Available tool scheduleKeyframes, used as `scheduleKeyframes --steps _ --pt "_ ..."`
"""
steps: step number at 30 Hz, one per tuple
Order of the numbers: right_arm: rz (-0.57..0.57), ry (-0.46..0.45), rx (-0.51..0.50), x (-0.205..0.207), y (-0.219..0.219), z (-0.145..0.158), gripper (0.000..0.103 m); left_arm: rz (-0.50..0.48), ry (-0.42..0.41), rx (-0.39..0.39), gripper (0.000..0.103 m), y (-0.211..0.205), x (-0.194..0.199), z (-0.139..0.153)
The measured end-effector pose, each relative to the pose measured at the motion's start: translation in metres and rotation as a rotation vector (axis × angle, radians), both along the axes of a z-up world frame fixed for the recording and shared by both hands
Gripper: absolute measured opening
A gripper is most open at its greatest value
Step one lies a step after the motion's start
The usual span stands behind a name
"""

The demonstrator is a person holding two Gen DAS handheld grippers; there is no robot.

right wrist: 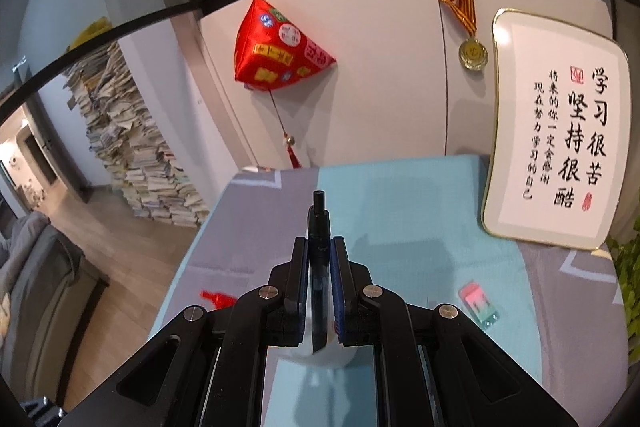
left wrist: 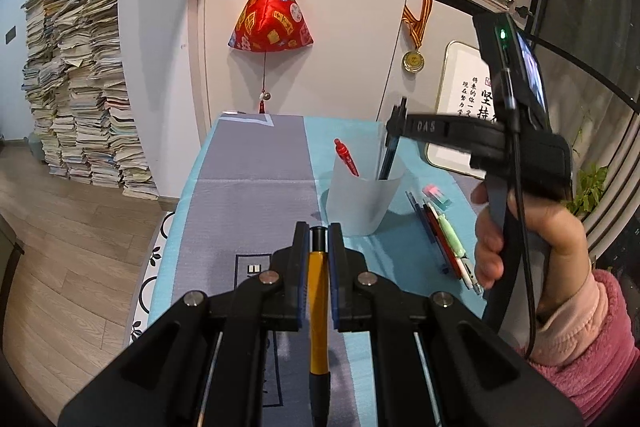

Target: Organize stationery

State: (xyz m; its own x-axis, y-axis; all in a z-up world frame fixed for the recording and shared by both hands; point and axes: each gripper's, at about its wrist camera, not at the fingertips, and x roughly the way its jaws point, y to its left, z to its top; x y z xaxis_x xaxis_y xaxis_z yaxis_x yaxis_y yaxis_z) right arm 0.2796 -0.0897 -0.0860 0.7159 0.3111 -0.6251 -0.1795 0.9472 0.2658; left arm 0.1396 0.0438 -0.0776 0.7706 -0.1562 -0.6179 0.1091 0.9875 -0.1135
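Left wrist view: left gripper (left wrist: 319, 233) clamped tight on a yellow pen (left wrist: 318, 291), jaws nearly together, pen running lengthwise between the pads, black tip forward over the grey and teal cloth on the table (left wrist: 248, 195). Ahead and slightly right, a translucent pen cup (left wrist: 362, 205), upright, already holding a red pen (left wrist: 346, 157) leaned against its left rim. Right gripper (left wrist: 396, 123) above the cup mouth, shut on a dark blue pen (left wrist: 390, 157), lower end already inside the cup near the right rim. Just right of the cup, a row of loose pens (left wrist: 442, 239) lying flat, and a pink-and-green eraser (left wrist: 437, 195) beyond them.

Right wrist view: right gripper (right wrist: 319, 251) with jaws nearly closed around the dark blue pen (right wrist: 319, 267), black cap end up, white cup rim (right wrist: 316, 355) directly below, only partly visible.

Step in hand, by judgement: dropping the dark pen into the cup. To do well: lower straight until most of the barrel sits below the rim, avoid pushing sideways on the thin wall, likely light enough to tip. Release only once well inside, then lift clear vertically. Hold the yellow pen back, short of the cup, until the mouth is free, then bring it in tip first on the open side between the other two pens.
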Motion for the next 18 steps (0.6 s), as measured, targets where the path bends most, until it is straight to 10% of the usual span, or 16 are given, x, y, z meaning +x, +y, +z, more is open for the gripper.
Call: scheduleKeyframes --steps 11,18 --pt "0.074 0.098 0.037 -0.013 -0.011 -0.014 0.012 -0.013 -0.013 0.017 0.007 -0.009 0.0 0.011" --pt "0.098 0.074 0.025 -0.045 -0.034 -0.006 0.031 -0.022 -0.067 0.025 0.007 -0.024 0.019 0.03"
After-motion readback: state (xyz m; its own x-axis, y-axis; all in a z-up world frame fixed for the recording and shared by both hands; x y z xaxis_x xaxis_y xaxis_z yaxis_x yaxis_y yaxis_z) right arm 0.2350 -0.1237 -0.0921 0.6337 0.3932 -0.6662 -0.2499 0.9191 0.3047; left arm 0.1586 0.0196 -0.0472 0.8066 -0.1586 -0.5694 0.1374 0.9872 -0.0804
